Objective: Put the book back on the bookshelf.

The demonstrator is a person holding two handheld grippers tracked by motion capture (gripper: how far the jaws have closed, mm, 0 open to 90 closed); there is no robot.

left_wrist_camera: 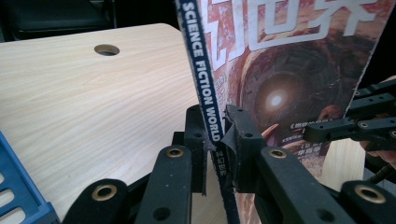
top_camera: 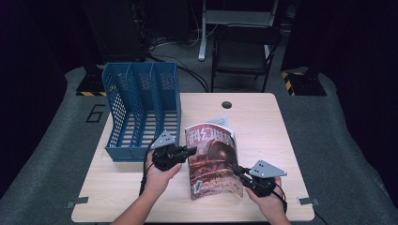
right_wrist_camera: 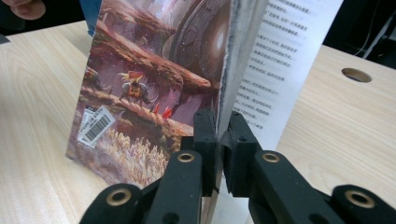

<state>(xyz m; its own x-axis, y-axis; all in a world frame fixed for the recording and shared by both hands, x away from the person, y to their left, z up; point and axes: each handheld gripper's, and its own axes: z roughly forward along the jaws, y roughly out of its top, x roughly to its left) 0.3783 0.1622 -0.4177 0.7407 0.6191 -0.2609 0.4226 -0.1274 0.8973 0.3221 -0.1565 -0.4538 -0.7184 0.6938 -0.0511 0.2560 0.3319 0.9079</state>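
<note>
A science fiction magazine (top_camera: 213, 161) with a reddish cover stands upright on the wooden table (top_camera: 267, 126), held between both grippers. My left gripper (top_camera: 191, 151) is shut on its blue spine (left_wrist_camera: 203, 70); in the left gripper view the jaws (left_wrist_camera: 215, 126) pinch the spine from both sides. My right gripper (top_camera: 234, 168) is shut on the opposite, open edge near the bottom. In the right gripper view its jaws (right_wrist_camera: 218, 130) clamp the cover and pages (right_wrist_camera: 154, 70), and a printed inner page (right_wrist_camera: 280, 56) fans out to the right. The right gripper's black fingers (left_wrist_camera: 355, 123) also reach in at the cover's far edge.
A blue slotted file rack (top_camera: 141, 112) stands at the table's back left, close beside my left gripper. A cable hole (top_camera: 227, 104) sits near the far table edge. A dark chair (top_camera: 244, 51) stands beyond the table. Bare wood lies to the right of the magazine.
</note>
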